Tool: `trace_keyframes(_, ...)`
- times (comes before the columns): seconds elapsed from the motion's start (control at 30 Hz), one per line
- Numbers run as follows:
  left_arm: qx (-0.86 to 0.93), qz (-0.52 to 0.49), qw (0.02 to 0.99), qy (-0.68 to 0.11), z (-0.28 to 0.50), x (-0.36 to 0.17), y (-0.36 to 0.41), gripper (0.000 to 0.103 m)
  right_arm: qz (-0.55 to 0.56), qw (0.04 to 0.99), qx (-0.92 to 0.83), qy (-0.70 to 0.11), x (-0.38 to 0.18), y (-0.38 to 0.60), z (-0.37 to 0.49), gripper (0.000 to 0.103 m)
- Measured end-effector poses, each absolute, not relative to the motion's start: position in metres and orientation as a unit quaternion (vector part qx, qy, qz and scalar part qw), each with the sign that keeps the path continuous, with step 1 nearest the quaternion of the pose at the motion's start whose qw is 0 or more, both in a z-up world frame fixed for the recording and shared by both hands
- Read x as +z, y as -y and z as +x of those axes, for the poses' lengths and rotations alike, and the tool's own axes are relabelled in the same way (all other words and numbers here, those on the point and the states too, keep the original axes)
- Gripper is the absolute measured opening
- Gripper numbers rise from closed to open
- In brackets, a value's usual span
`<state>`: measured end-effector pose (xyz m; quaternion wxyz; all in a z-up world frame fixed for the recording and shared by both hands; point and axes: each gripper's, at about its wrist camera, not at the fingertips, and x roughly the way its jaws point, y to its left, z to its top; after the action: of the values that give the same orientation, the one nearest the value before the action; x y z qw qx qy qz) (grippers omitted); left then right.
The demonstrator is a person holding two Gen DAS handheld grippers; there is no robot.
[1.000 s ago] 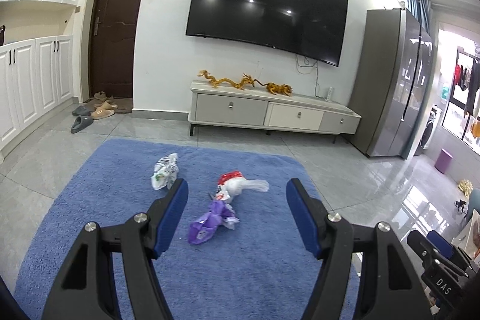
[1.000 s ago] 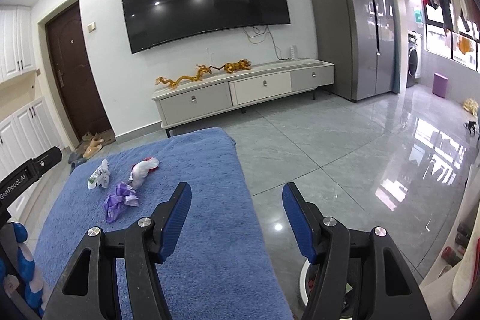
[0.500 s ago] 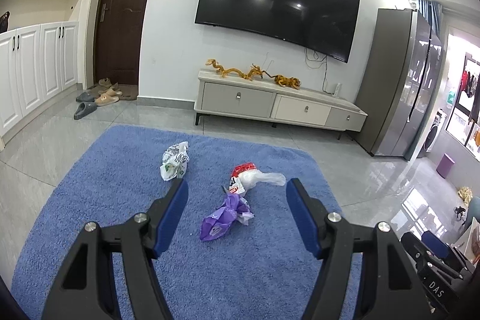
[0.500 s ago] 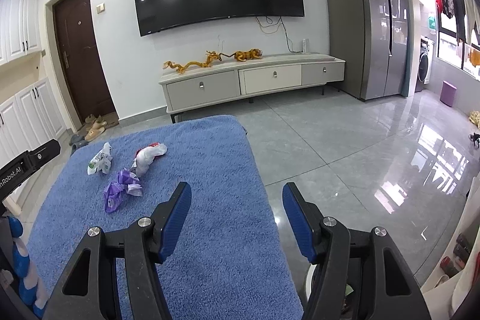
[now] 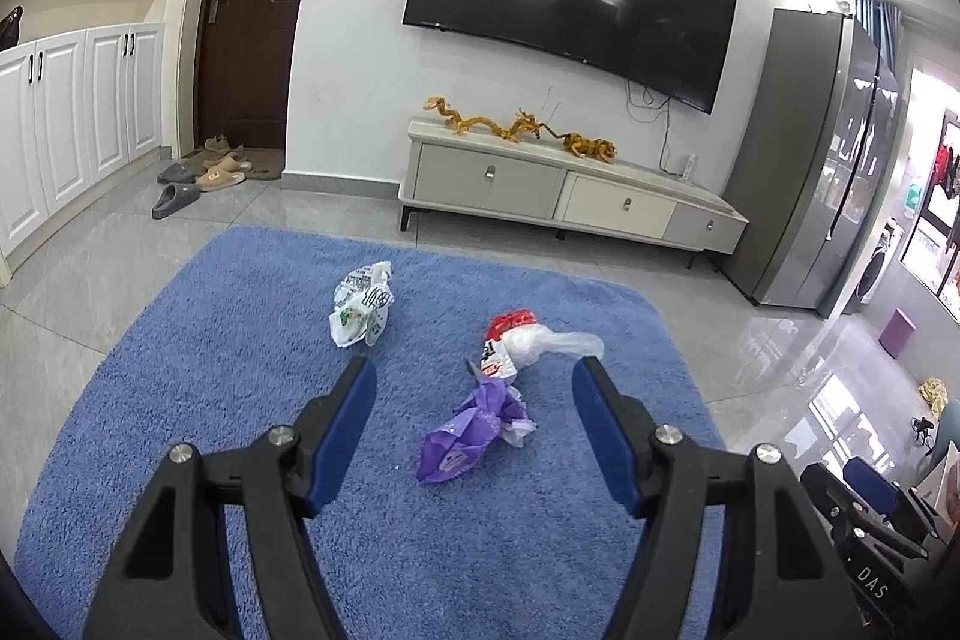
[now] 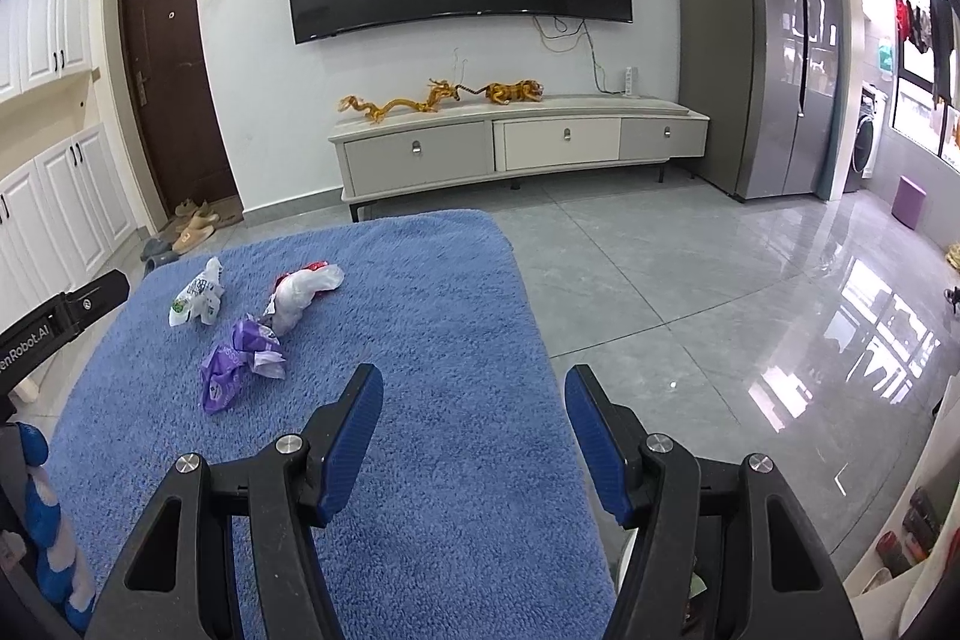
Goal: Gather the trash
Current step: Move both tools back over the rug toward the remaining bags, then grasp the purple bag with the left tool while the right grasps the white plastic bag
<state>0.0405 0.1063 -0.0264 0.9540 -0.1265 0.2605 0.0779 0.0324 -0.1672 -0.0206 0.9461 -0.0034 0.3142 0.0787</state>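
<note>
Three pieces of trash lie on a shaggy blue rug (image 5: 252, 340) that covers part of a glossy grey tile floor (image 6: 690, 292). The crumpled purple wrapper (image 5: 468, 430) is shiny foil-like film, touching a bunched clear-white plastic bag (image 5: 528, 343) with red print. A white printed plastic bag (image 5: 360, 304), knotted and puffy, sits apart to their left.

The left tool (image 5: 474, 382) hangs open above the rug, its two blue ribbed pads empty, the purple wrapper seen between them. The right tool (image 6: 474, 388) is also open and empty, over the rug's right edge, well apart from all three pieces.
</note>
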Motion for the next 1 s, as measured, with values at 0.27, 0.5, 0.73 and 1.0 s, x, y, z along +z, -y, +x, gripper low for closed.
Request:
trace_keyframes(0.27,0.079,-0.118,0.941,-0.308,0.079,-0.061,-0.124,0.066,-0.012,0.936,0.121,-0.33,-0.031,0.142,0.064,0.061)
trace_keyframes(0.5,0.049,-0.106,0.927,-0.356,0.117,-0.101,-0.136,0.066,-0.005,0.916,0.206,-0.345,-0.043,0.092,0.12,0.061)
trace_keyframes(0.73,0.005,-0.097,0.924,-0.37,0.132,-0.122,-0.132,0.066,0.032,0.893,0.242,-0.377,-0.071,0.065,0.176,0.061)
trace_keyframes(1.0,-0.028,-0.115,0.918,-0.379,0.137,-0.132,-0.129,0.051,0.1,0.873,0.272,-0.392,-0.086,0.06,0.209,0.035)
